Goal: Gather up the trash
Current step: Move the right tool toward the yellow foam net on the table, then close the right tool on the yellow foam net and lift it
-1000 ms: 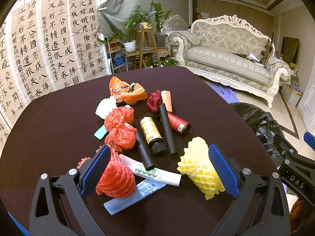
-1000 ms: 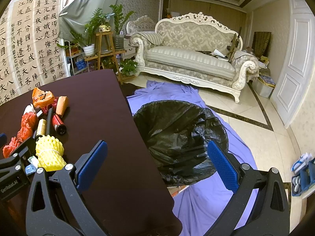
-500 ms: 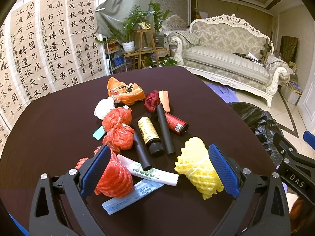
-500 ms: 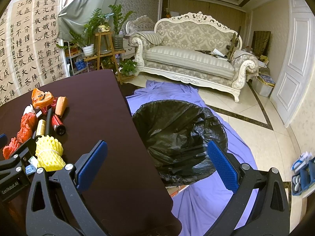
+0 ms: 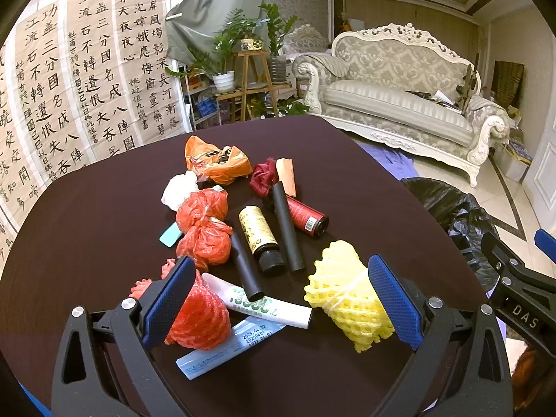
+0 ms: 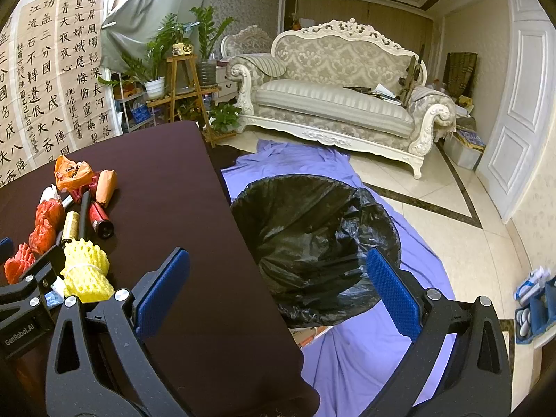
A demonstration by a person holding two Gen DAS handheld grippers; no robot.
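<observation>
Left tool (image 5: 278, 299) held low over the near edge of the dark worktop (image 5: 347, 180), aimed toward the far side, jaws spread wide and gripping nothing. Yellow foam net (image 5: 344, 295) lying just inside the right blue pad, red foam net (image 5: 198, 316) against the left pad (contact with either pad cannot be confirmed). Between the pads: white tube (image 5: 267, 304) lying across a blue-white sachet (image 5: 226, 351).

Farther on the worktop, clustered together: two black tubes (image 5: 286, 229), gold-labelled bottle (image 5: 259, 236), red can (image 5: 307, 217), two knotted red bags (image 5: 205, 229), white wad (image 5: 179, 189), orange bag (image 5: 217, 161), dark red crumple (image 5: 264, 177), orange paper roll (image 5: 286, 175), teal slip (image 5: 170, 236).

Right tool (image 6: 278, 288) held level beyond the worktop's right edge, jaws spread wide, empty, straddling edge and bin. Black-lined trash bin (image 6: 312, 243) standing on the floor on a purple sheet (image 6: 365, 354), just right of the worktop, mouth open. Left tool's frame visible at far left of the right wrist view, beside the yellow net.
</observation>
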